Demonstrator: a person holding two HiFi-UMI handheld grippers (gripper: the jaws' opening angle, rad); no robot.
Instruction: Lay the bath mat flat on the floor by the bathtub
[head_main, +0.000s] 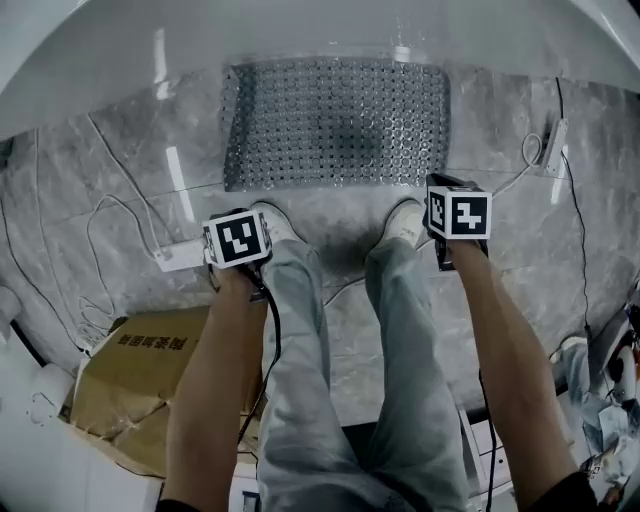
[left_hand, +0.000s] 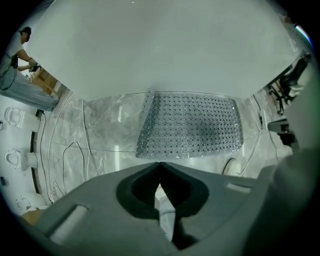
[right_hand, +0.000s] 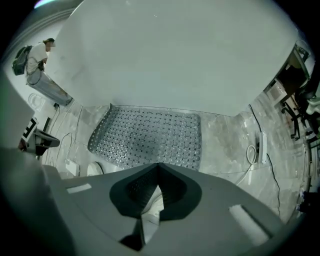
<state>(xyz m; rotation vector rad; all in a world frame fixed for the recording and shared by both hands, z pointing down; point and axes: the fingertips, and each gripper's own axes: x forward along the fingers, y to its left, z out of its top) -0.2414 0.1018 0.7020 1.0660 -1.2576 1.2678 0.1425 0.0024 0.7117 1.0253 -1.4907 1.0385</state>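
The grey perforated bath mat lies spread flat on the marble floor, its far edge against the white bathtub. It also shows in the left gripper view as the mat and in the right gripper view as the mat. My left gripper hovers above the floor near the mat's near left corner, and my right gripper near its near right corner. Both point down. The left gripper has its jaws closed together with nothing between them. The right gripper is likewise shut and empty. Neither touches the mat.
My two white shoes stand just short of the mat. A white power strip with loose cables lies at left, another strip at right. A cardboard box sits behind at left. A person stands far off.
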